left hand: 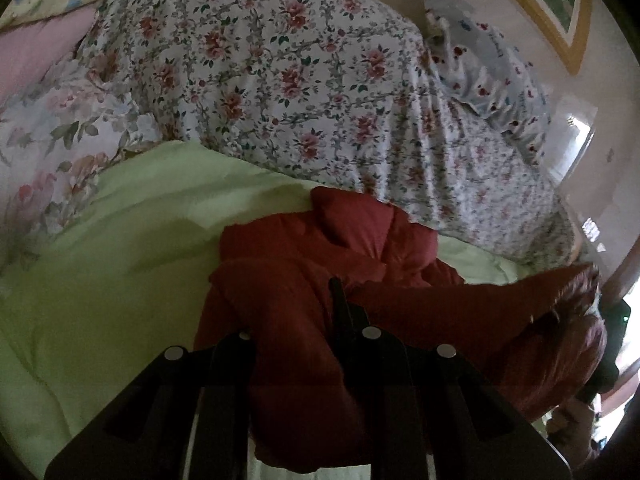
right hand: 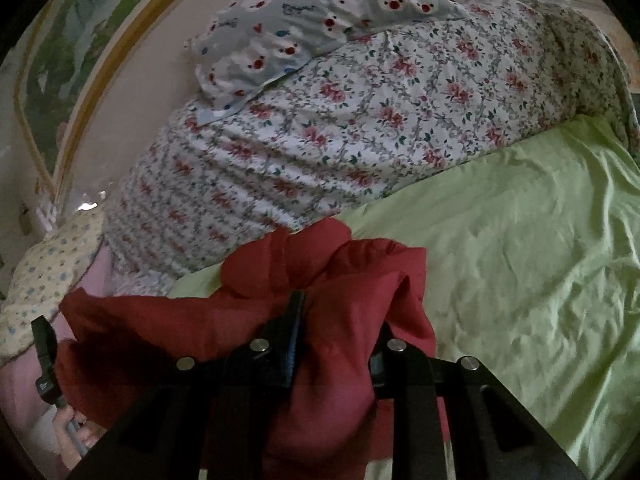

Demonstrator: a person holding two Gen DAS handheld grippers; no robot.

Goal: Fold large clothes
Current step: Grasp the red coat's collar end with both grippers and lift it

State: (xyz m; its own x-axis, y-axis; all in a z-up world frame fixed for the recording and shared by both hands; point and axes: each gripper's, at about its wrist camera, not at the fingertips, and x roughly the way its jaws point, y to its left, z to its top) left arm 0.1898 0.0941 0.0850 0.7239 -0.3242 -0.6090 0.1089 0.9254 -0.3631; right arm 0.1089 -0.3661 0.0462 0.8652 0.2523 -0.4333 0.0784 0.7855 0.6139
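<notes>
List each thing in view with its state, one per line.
red padded jacket: bunched, unfolded, held at both ends above the sheet
left gripper: shut on jacket fabric
right gripper: shut on jacket fabric
green sheet: spread, wrinkled
floral quilt: heaped behind the jacket
bear-print pillow: lying on the quilt

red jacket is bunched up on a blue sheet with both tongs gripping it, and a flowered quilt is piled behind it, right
Not quite: the sheet is light green, not blue, as the right wrist view shows. The rest holds: the red jacket lies bunched on it, both the left tongs and right tongs have its fabric between them, and the flowered quilt is piled behind.
</notes>
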